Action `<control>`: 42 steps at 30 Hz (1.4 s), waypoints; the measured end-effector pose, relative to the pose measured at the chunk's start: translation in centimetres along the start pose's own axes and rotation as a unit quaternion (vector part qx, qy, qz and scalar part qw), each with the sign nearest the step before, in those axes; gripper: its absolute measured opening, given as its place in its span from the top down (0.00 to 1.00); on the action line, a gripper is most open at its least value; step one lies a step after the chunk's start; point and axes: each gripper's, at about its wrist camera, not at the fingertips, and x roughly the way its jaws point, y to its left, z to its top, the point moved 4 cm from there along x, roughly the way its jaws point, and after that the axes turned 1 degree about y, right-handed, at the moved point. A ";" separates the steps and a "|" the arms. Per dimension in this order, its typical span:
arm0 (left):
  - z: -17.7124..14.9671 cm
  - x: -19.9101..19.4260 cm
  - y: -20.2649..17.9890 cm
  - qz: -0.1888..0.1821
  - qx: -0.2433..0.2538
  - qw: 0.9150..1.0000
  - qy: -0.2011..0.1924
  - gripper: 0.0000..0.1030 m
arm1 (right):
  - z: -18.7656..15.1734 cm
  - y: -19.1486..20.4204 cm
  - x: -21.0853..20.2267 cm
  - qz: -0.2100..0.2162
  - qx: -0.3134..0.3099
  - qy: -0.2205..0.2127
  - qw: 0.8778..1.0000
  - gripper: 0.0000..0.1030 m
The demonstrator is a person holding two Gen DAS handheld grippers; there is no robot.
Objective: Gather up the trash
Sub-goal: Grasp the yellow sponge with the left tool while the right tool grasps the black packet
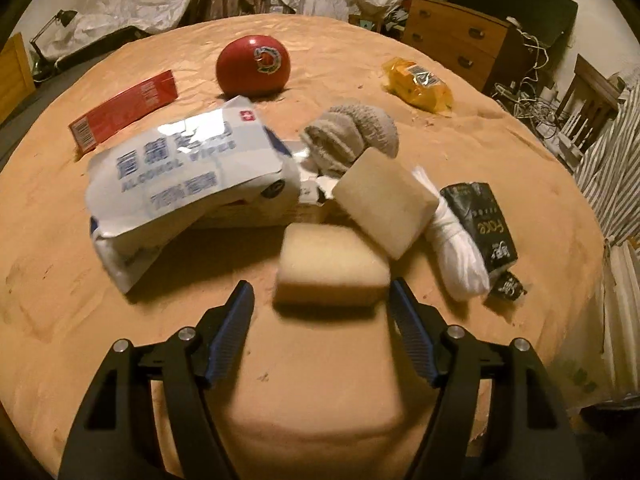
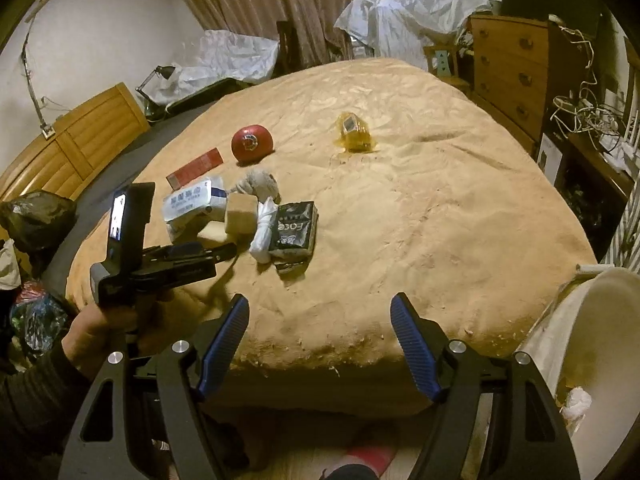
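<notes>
On the tan blanket lie a white alcohol-wipes packet [image 1: 180, 176], a red carton [image 1: 124, 108], a yellow wrapper [image 1: 420, 84], a black tissue pack [image 1: 482, 224], a white knotted bag [image 1: 456, 252], a grey sock [image 1: 348, 136] and two beige sponges. My left gripper [image 1: 320, 304] is open, with the nearer sponge [image 1: 332, 268] just ahead between its fingertips, untouched. The second sponge [image 1: 384, 204] leans behind it. My right gripper [image 2: 320, 316] is open and empty over the bed's near edge. The left gripper's body [image 2: 160, 256] shows in the right wrist view beside the pile [image 2: 240, 208].
A red apple [image 1: 254, 66] sits behind the packet. A white bin [image 2: 592, 344] with crumpled paper in it stands at the bed's right corner. A wooden dresser [image 2: 512, 72], cables and plastic-covered clutter lie beyond the bed. Dark bags [image 2: 36, 220] sit at the left.
</notes>
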 end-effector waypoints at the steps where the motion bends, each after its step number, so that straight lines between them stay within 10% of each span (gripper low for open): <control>1: 0.2 0.2 0.0 -0.001 0.000 1.000 -0.001 0.35 | 0.1 0.0 0.3 0.001 0.000 0.002 1.000 0.28; 7: 1.1 0.3 0.7 -0.006 -0.001 1.000 -0.012 0.48 | 1.3 1.5 3.2 0.018 -0.014 0.009 1.000 0.29; 12: 0.5 -0.7 1.5 0.005 0.012 1.000 -0.021 0.54 | 2.7 2.7 7.7 0.026 -0.023 0.031 0.999 0.53; 26: -0.1 -0.3 2.6 -0.004 0.007 1.000 -0.016 0.53 | 6.6 3.5 17.9 0.017 -0.006 0.083 0.996 0.50; 42: -0.5 -4.3 2.3 0.011 0.011 0.998 -0.059 0.55 | 5.0 2.5 10.2 -0.027 -0.017 -0.009 0.999 0.67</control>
